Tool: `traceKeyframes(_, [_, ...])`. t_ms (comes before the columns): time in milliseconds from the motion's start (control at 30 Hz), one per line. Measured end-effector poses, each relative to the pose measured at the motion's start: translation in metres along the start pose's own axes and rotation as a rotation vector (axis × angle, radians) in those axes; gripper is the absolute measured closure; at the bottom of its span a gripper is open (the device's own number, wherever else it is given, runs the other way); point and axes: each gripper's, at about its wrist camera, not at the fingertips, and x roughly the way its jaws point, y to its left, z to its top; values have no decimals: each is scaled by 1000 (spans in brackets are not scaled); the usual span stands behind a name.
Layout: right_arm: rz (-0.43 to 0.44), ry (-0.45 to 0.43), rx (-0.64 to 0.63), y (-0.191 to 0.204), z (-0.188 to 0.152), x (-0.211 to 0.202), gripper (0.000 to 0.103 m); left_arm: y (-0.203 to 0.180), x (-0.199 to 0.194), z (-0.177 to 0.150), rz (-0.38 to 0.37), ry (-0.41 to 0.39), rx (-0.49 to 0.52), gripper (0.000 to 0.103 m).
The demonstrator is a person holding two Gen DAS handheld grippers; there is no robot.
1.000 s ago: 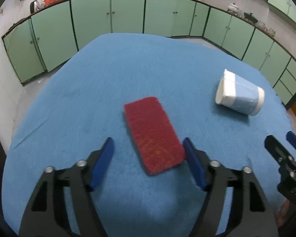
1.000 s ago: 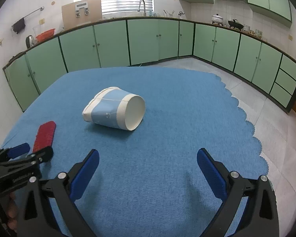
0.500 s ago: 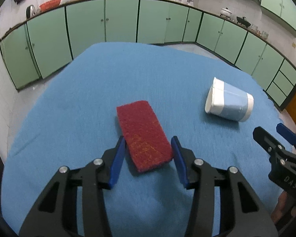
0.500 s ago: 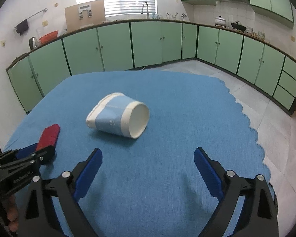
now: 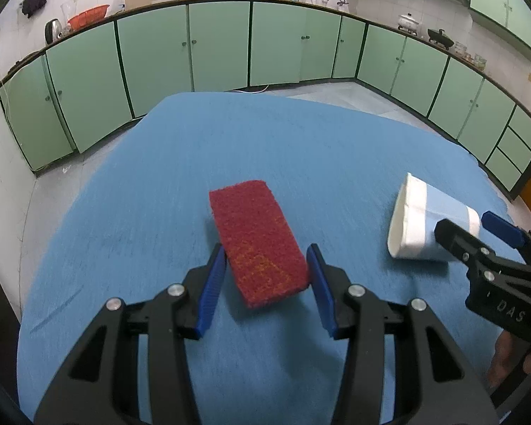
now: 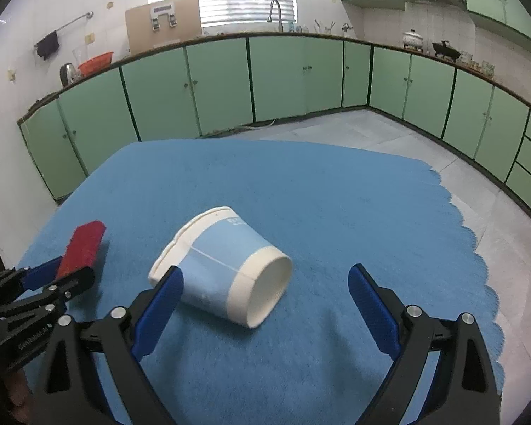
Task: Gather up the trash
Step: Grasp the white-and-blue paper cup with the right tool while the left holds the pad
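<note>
A red scouring pad (image 5: 256, 239) is held between my left gripper's (image 5: 267, 262) blue fingers, its near end raised off the blue cloth; it also shows in the right wrist view (image 6: 83, 248). A light-blue and white paper cup (image 6: 226, 271) lies on its side with its mouth toward the right wrist camera; it shows in the left wrist view too (image 5: 424, 226). My right gripper (image 6: 265, 287) is open, its fingers on either side of the cup and apart from it.
The table (image 6: 336, 194) wears a blue cloth with a scalloped right edge. Green cabinets (image 6: 216, 85) line the walls beyond a tiled floor (image 6: 371, 131). The left gripper shows at the right wrist view's lower left (image 6: 53, 283).
My left gripper closed on the red pad and lifted its near end. My right gripper moved forward to straddle the cup.
</note>
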Motion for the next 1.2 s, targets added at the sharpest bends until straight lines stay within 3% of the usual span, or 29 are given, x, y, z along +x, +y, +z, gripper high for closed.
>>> traceKeyframes(100, [36,15,8,0,3,6,11,0,2,3,6,-3,1,58])
traceKeyframes(200, [96,29,14,0,3,8,33,1,2,3,13,-9,5,58])
traceKeyframes(367, [123,12,38,-2,-2,-1,53,-2,-1,-4,18,-5,3,58])
traceKeyframes(667, [129,-22,7,2,-10,-26,64,-10,-14,-3,0,-9,19,58])
traceKeyframes(1033, [43,-81,9,-5,-9,-71,70,-39,-50,-3,-67,-74,75,58])
traceKeyframes(1067, [36,-85,16,-9,-10,-76,75,-43,-54,-4,-74,-81,82,58])
traceKeyframes(1100, [18,-80,21,-10,-9,-78,103,-47,-58,-5,-81,-86,88,58])
traceKeyframes(1200, [-2,-78,44,-22,-12,-83,103,-59,-68,-9,-101,-100,112,58])
